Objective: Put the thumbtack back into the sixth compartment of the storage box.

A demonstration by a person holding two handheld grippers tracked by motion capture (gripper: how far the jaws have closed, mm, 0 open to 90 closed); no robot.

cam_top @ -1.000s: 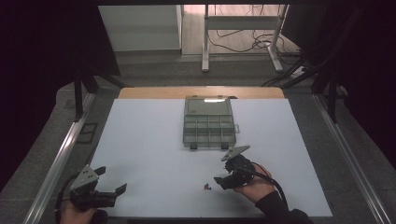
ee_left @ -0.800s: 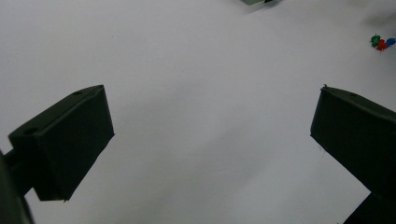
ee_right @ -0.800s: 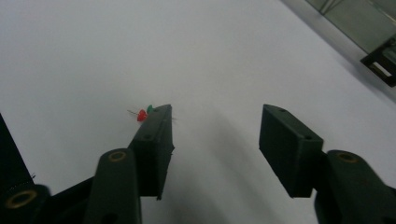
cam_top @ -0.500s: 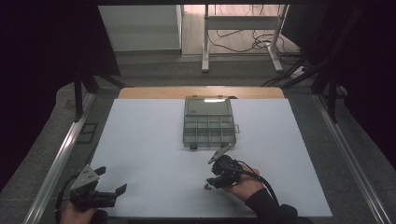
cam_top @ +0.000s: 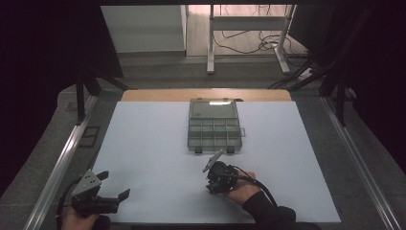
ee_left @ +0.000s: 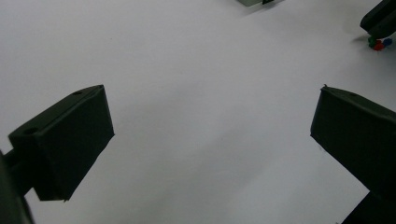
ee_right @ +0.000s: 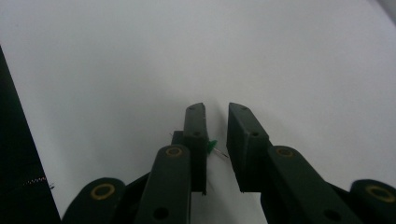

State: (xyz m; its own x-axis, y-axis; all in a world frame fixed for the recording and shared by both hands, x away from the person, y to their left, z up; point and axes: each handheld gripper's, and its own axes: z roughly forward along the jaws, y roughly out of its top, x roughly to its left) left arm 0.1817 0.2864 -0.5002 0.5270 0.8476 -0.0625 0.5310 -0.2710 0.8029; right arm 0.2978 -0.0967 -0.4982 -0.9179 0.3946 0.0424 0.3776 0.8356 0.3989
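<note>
**Green pushpin between nearly closed jaws**

Green plastic shows low in the middle of the right gripper view: a small pushpin lies between the right gripper jaws, which have just been closing and stand almost together. I cannot tell whether the pads pinch it yet. Best to squeeze gently, lift straight, and avoid the red and blue pins nearby. The left gripper rests spread wide.

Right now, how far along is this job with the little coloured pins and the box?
Early. Done: the compartment box stands open; whether anything is in it is too small to tell. In hand: the right gripper has just been closing its jaws around a green pin; a firm pinch isn't clear. Left: red and blue pins lie on the table. The left gripper waits open.
</note>
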